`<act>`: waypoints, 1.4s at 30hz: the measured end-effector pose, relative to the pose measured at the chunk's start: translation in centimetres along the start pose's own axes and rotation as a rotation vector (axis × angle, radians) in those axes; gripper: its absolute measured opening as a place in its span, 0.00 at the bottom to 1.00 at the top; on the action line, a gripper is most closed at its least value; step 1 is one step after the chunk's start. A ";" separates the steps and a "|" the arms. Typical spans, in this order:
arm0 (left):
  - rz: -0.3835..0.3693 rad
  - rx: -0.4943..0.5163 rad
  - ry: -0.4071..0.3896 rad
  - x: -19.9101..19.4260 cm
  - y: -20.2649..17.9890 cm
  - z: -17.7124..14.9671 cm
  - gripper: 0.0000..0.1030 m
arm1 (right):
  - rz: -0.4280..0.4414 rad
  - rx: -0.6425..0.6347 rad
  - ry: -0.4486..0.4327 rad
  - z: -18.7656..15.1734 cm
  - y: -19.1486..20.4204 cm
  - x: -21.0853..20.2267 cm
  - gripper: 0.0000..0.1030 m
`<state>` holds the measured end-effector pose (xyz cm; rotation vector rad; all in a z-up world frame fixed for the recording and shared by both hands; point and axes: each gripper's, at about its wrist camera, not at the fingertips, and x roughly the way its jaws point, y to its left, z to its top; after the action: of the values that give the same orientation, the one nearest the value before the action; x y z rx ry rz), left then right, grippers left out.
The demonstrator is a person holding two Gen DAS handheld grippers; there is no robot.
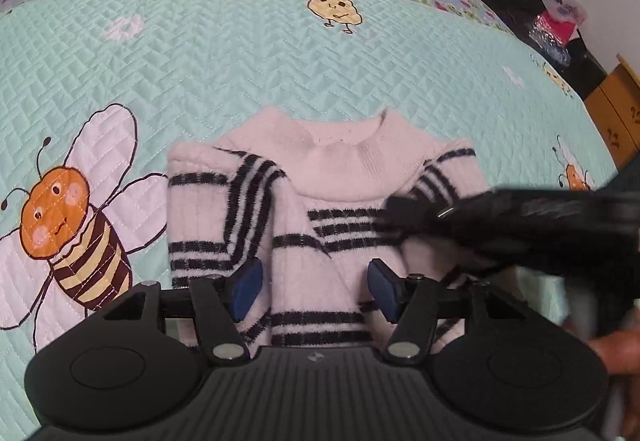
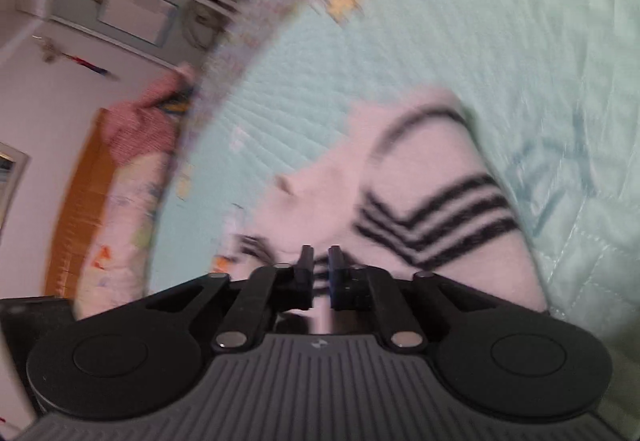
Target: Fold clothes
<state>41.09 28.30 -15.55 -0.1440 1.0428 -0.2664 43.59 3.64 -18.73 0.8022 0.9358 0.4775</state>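
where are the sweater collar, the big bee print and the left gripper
sweater collar (image 1: 340, 149), left wrist view, on the pink ribbed neckband
big bee print (image 1: 68, 225), left wrist view, on its orange head
left gripper (image 1: 316, 287), left wrist view, midway between blue pads

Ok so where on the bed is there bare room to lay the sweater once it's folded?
Bare quilt lies beyond the sweater collar, up to the yellow cartoon figure. It is crowded near the hem, where the left gripper and right gripper work.

Pink sweater (image 1: 320, 201) with black stripes — flat on the quilt, collar away, sleeves folded inward
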 end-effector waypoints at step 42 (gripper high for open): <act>0.071 0.080 0.024 0.8 -1.8 0.1 0.69 | -0.166 -0.184 -0.097 -5.1 3.4 -7.6 0.51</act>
<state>41.35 26.36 -15.74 -0.0317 1.0571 -0.2457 35.16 2.73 -13.87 0.5708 0.8469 0.3699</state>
